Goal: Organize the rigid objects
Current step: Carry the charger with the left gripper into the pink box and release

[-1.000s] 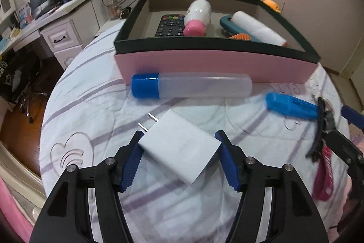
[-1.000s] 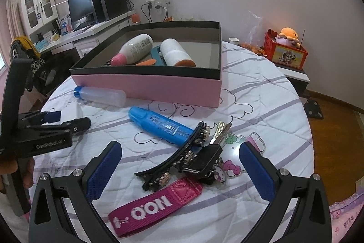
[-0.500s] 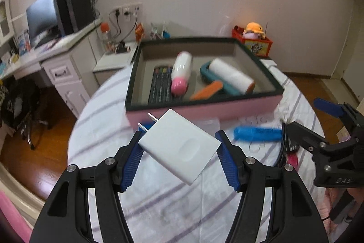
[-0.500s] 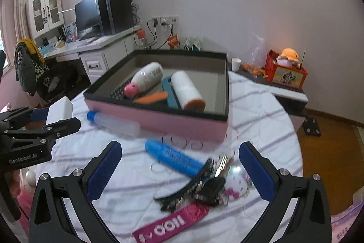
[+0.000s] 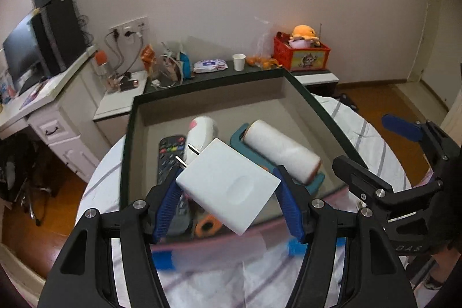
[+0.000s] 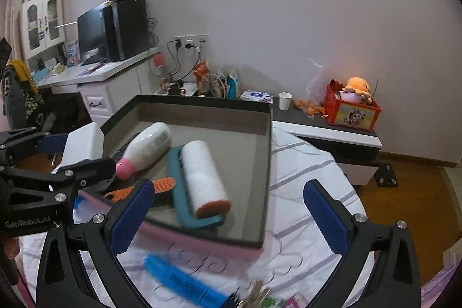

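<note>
Left wrist view, left gripper (image 5: 228, 198) tilted down over box (image 5: 323, 117), fingers pinching white charger (image 5: 228, 186) (right gripper (image 6: 231, 217) spread, empty)

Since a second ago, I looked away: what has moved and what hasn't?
The left gripper, shut on the white charger, has lifted it off the table and carried it over the box. The right gripper, open and empty, rose from the keys. Box contents and blue marker stayed put.
</note>
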The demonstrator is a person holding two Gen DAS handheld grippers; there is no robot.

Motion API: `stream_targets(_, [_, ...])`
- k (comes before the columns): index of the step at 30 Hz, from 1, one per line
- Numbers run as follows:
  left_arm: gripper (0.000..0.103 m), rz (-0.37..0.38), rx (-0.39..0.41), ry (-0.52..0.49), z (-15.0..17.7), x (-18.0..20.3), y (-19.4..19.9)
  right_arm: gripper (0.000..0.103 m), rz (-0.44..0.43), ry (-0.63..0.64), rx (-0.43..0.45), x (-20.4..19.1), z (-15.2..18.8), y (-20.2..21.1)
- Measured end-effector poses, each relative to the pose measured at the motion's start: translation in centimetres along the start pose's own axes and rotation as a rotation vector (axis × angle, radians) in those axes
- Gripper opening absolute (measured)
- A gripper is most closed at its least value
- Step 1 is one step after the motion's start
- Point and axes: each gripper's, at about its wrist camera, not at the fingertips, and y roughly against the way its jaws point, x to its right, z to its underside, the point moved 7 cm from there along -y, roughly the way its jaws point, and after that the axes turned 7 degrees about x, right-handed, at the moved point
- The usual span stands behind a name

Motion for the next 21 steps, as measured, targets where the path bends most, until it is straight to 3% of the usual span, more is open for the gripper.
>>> stream_targets(11, [0.066, 0.007, -0.098, -0.009, 1.2, 0.5, -5.5, 0.103, -0.006, -0.025, -0.050, 1.2, 1.3, -2.4])
stream_targets(12, [0.067, 0.006, -0.096, -0.011, 1.2, 0.5, -5.5, 0.103, -0.009, -0.028, -0.050, 1.3, 1.4, -2.3])
stream_targets(15, [0.083, -0.024, -0.077, -0.008, 0.9, 0.3, -4.6, 0.103, -0.011, -0.034, -0.048, 1.4, 1.2, -2.2])
stream_targets(21, [0.086, -0.072, 0.013, -0.006, -0.3, -0.3, -0.4, 0.103, -0.019, -0.032, 0.006, 1.1, -0.4, 0.8])
